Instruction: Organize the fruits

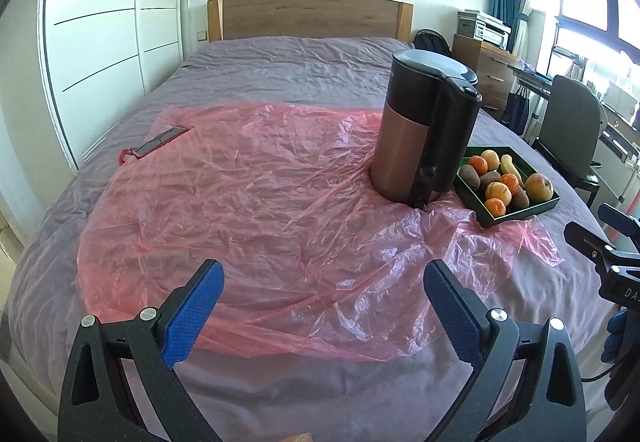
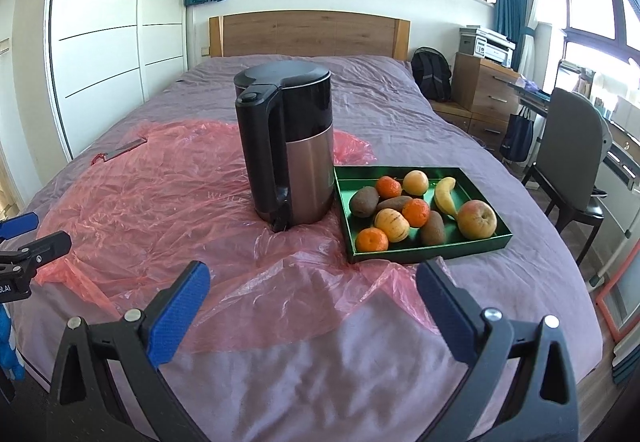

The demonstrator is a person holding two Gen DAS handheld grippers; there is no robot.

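A green tray (image 2: 426, 249) (image 1: 520, 212) lies on the bed and holds several fruits: oranges (image 2: 416, 212), kiwis (image 2: 364, 201), a banana (image 2: 445, 195), an apple (image 2: 477, 219) (image 1: 539, 186) and peaches (image 2: 392, 226). My right gripper (image 2: 313, 282) hovers open over the bedspread, short of the tray's near edge, nothing between its blue pads. My left gripper (image 1: 323, 282) stands open above the pink plastic sheet (image 1: 248, 201), far left of the tray. The right gripper's black body (image 1: 612, 254) shows at the left wrist view's right edge.
A copper and black kettle (image 2: 290, 145) (image 1: 426, 129) stands upright on the plastic sheet right beside the tray's left side. A flat phone-like object (image 1: 160, 143) lies at the sheet's far left. A chair (image 2: 568, 157) and drawers (image 2: 484, 93) stand right of the bed.
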